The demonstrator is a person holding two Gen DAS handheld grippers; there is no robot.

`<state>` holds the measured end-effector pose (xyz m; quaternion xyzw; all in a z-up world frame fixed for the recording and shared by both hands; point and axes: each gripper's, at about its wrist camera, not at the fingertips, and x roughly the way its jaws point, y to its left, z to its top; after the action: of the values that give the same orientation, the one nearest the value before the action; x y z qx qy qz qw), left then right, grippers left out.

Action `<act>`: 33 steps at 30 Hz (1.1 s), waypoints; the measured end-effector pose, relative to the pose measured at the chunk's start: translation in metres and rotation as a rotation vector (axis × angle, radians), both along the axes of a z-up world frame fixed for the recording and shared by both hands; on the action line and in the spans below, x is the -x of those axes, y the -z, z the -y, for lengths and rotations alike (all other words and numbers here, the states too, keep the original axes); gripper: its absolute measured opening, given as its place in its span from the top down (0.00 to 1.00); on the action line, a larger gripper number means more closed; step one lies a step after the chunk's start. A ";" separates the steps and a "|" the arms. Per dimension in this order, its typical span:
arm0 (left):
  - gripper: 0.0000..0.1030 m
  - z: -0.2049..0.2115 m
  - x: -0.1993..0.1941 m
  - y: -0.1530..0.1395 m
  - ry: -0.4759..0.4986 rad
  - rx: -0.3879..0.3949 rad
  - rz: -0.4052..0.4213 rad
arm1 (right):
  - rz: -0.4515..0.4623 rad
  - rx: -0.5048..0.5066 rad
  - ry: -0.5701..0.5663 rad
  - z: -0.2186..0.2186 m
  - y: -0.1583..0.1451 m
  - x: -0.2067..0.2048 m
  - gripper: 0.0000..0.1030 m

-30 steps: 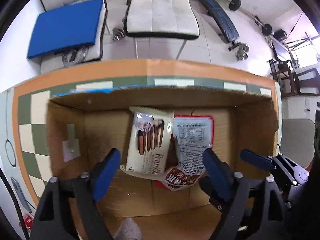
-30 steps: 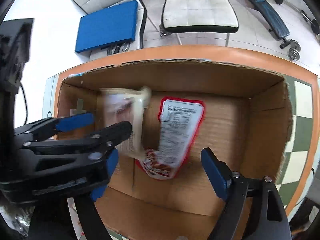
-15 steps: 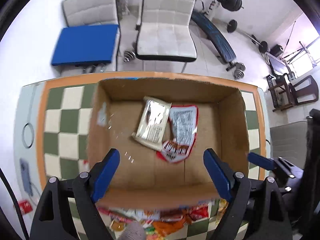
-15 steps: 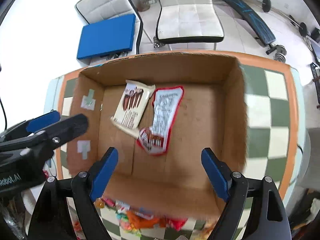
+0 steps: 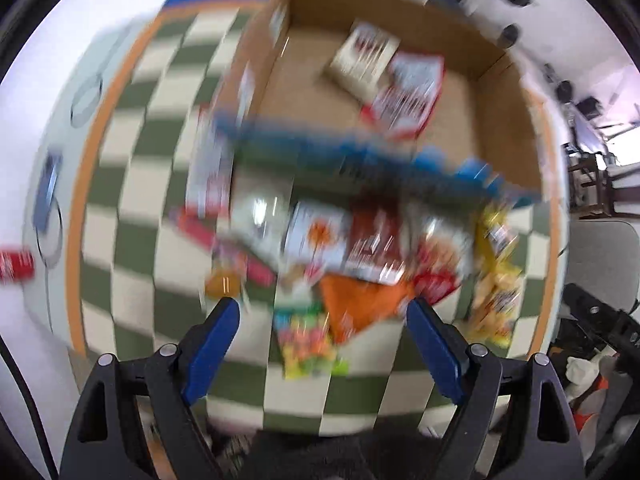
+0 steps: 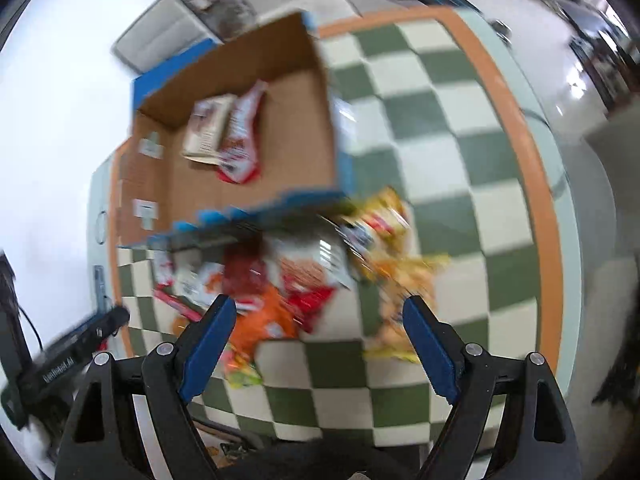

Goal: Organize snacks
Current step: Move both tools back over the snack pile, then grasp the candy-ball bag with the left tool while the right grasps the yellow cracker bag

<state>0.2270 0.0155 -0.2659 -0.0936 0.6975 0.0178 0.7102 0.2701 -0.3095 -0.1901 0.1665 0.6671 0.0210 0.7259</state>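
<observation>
A heap of loose snack packets (image 5: 360, 256) lies on the green-and-cream checkered desk with an orange border (image 5: 132, 184), pressed against the near wall of an open brown cardboard box with blue-printed outer sides (image 5: 504, 120); motion blur smears most of it, but an orange packet (image 5: 360, 304), a dark red packet (image 5: 372, 240), a multicoloured candy bag (image 5: 308, 344) and yellow bags (image 5: 496, 292) at the heap's right end can be told apart. In the right wrist view the same heap (image 6: 288, 288) sits below the box (image 6: 320, 128), the yellow bags (image 6: 392, 248) spreading toward the open desk (image 6: 460, 140). Inside the box two packets lie flat on the floor, touching: a cream biscuit packet (image 5: 360, 60) and a red-edged white packet (image 5: 408, 92), seen again from the right as the cream one (image 6: 208, 128) beside the red one (image 6: 240, 140). The left gripper (image 5: 322, 344) hangs over the near edge of the heap, its blue-padded fingers (image 5: 212, 344) wide apart with nothing clamped between them. The right gripper (image 6: 316, 344) is likewise above the heap, fingers (image 6: 430, 352) spread and empty. A pale chair (image 6: 160, 36) stands beyond the box
</observation>
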 end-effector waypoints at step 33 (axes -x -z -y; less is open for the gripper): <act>0.31 0.013 0.028 0.160 0.033 -0.068 -0.284 | -0.397 0.154 0.052 0.022 0.167 0.005 0.16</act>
<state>0.1993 0.0023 -0.4264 -0.0548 0.7913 0.0426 0.6075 0.2653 -0.3320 -0.3575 0.1287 0.7921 -0.0819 0.5910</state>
